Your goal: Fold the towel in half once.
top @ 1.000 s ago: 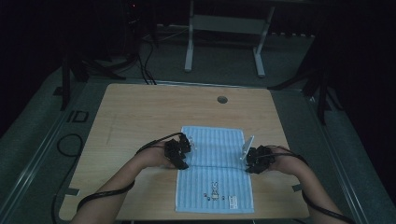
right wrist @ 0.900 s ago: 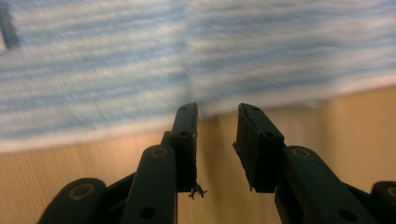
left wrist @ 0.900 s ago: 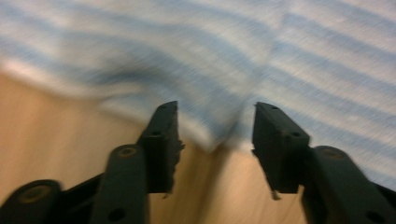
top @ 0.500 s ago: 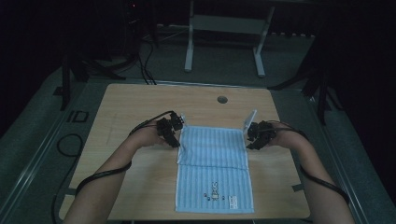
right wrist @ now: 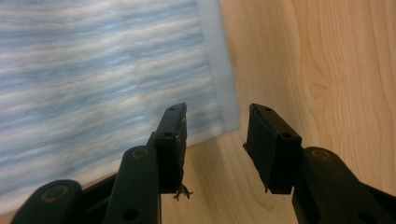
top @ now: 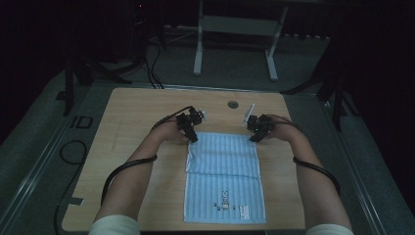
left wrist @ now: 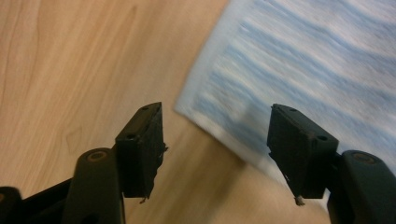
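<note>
A blue striped towel (top: 225,178) lies flat on the wooden table (top: 132,112), its near end almost at the table's near edge and a little right of the middle. That near end carries a small printed motif. About halfway up, a fold line crosses the cloth, and the part beyond it lies as a doubled layer running toward the middle of the table. The person's two forearms come in from the near edge, one on each side of the towel, with a black cable trailing back along each. At the far left corner of the towel sits the left gripper (top: 192,128), and at the far right corner sits the right gripper (top: 256,128), both close above the tabletop. In the left gripper view the left gripper (left wrist: 215,140) has its jaws spread wide, and they have just been opening; the towel's corner (left wrist: 299,70) lies on the wood below the gap, and the pads press on nothing. In the right gripper view the right gripper (right wrist: 215,140) also stands parted, its jaws likewise just opening; the towel's other far corner (right wrist: 102,74) lies flat beneath, free of the pads. Beyond the grippers, near the table's far edge, is a small round hole (top: 233,104). Past the table stands a pale metal frame (top: 235,34) on the dark floor.
</note>
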A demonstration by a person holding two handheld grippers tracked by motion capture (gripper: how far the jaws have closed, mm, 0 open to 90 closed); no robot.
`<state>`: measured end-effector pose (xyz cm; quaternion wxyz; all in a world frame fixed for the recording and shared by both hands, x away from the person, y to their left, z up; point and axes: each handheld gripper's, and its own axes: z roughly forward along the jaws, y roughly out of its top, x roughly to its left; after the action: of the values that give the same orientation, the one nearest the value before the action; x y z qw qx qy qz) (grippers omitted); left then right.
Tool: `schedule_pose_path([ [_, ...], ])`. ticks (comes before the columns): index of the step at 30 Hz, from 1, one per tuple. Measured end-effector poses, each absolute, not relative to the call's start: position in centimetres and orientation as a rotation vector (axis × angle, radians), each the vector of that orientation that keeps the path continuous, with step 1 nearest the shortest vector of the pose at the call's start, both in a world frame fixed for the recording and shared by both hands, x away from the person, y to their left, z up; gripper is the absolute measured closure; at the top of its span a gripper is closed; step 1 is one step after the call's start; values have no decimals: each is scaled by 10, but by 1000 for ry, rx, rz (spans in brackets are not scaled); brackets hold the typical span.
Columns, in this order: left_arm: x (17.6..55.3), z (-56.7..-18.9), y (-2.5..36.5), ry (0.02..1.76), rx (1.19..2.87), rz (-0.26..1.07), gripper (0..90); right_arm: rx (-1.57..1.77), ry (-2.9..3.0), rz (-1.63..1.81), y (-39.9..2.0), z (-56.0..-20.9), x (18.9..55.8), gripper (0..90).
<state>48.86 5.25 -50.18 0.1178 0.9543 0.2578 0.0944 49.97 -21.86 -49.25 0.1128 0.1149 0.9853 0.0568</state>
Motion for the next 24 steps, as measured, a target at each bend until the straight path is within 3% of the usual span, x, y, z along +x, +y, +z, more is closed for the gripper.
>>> schedule_pose_path([
  [10,505,-520,48,783,2817,201,285,382,2922,109,-217,-515,508,573],
  [16,508,-524,49,825,2776,89,311,403,2948,94,-215,-515,508,677],
  [17,507,-523,48,809,2780,85,380,399,2946,98,-215,-516,506,711],
  [18,505,-522,47,794,2787,84,380,399,2946,98,-215,-516,506,711],
  [19,503,-521,44,762,2797,75,523,379,2933,88,-214,-516,504,748],
  [20,501,-520,43,746,2806,69,523,379,2933,88,-214,-516,504,748],
  [21,499,-519,40,720,2816,60,580,372,2924,83,-213,-516,503,761],
  [23,495,-518,37,677,2832,43,776,358,2896,47,-210,-516,501,800],
  [24,494,-518,36,669,2832,44,776,358,2896,47,-210,-516,501,800],
])
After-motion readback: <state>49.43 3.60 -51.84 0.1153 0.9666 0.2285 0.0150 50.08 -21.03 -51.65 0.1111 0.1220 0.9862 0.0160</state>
